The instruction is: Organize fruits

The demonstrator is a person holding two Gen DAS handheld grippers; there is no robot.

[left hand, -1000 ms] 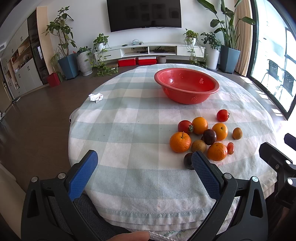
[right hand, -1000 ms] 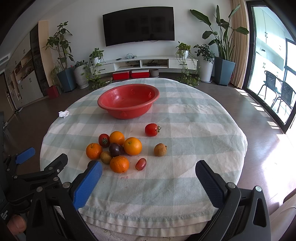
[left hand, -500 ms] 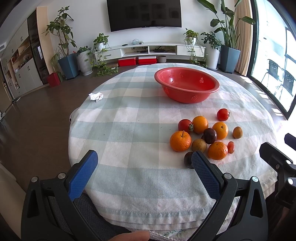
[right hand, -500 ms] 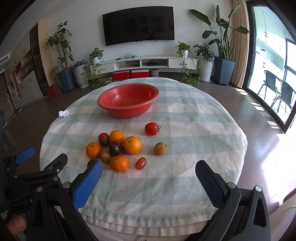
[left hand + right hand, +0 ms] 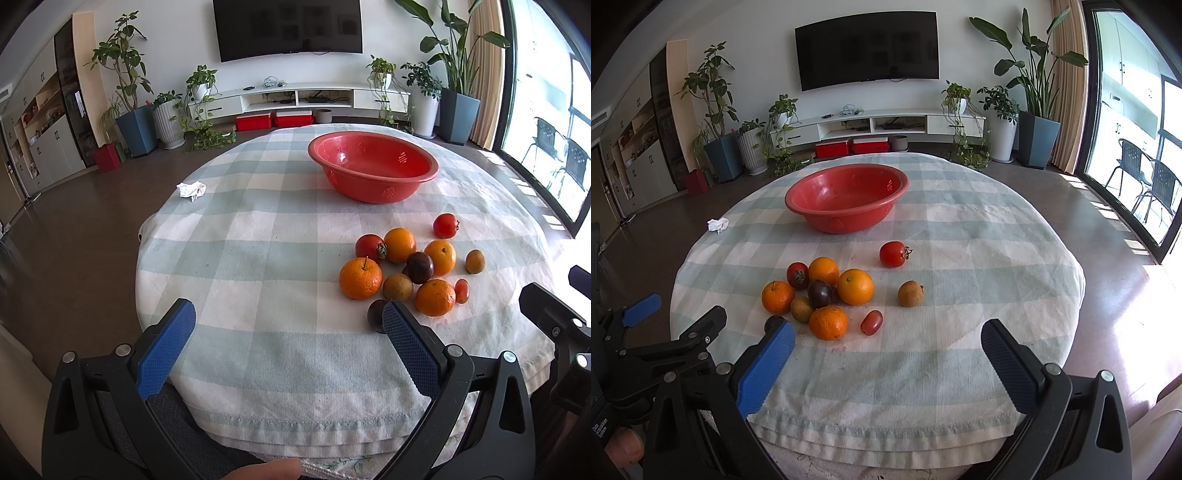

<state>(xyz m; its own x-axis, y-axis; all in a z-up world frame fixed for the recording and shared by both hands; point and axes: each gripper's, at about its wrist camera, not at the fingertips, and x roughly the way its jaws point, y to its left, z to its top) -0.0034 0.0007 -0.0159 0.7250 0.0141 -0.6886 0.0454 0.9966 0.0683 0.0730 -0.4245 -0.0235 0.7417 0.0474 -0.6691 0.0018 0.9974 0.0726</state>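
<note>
Left wrist view: left tool [image 5: 284, 321] wide, empty, barely shifted since a second ago. Right tool [image 5: 886, 343] likewise wide. Fruits [image 5: 827, 291] untouched, tabletop [image 5: 960, 362] 6 o'clock of red bowl [image 5: 846, 197]; organizing not begun.

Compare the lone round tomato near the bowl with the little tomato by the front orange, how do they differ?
The round tomato is larger and globe-shaped with a dried stem; the small tomato is smaller, oblong, with no visible stem. The round one sits apart, nearer the red bowl; the small one lies beside an orange. Both are red, on the checked cloth.
</note>
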